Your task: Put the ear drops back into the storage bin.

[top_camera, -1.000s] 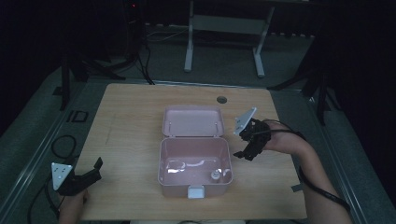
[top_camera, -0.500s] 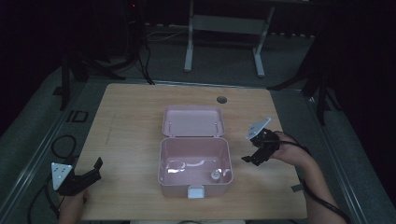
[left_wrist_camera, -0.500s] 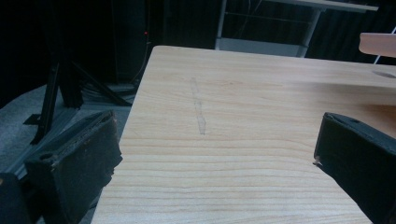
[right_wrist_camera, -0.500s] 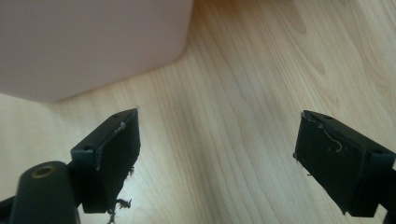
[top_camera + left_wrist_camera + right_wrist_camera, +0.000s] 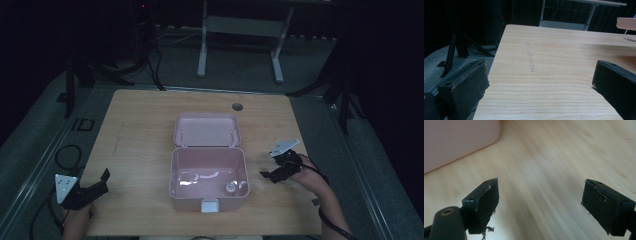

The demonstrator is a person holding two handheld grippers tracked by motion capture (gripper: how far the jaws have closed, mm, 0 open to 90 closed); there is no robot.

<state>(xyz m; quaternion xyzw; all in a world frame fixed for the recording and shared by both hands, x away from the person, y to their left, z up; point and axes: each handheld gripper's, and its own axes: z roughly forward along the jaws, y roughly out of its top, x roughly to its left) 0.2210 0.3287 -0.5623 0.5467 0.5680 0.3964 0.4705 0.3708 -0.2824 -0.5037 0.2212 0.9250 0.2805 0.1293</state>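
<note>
A pink box (image 5: 175, 172) stands open in the middle of the wooden table (image 5: 140, 130), its lid (image 5: 207, 129) laid back flat behind it. Inside lie a thin white cord-like item (image 5: 200, 176) and a small round item (image 5: 230, 187). A white latch (image 5: 209, 205) sits on the box's front wall. My right gripper (image 5: 267, 175) (image 5: 540, 200) hovers low over the table just right of the box, open, nothing between its jaws; the box's pink wall (image 5: 454, 140) shows at upper left. My left gripper (image 5: 102, 181) (image 5: 536, 82) rests open at the table's front left corner.
A round cable hole (image 5: 237, 106) lies near the table's far edge. A faint scratch mark (image 5: 531, 60) runs along the wood ahead of the left gripper. Dark floor, cables and a metal stand frame (image 5: 240, 45) surround the table.
My right gripper has moved from beside the box's lid toward the person and to the right, dropping lower over the table. The left gripper has stayed put.
</note>
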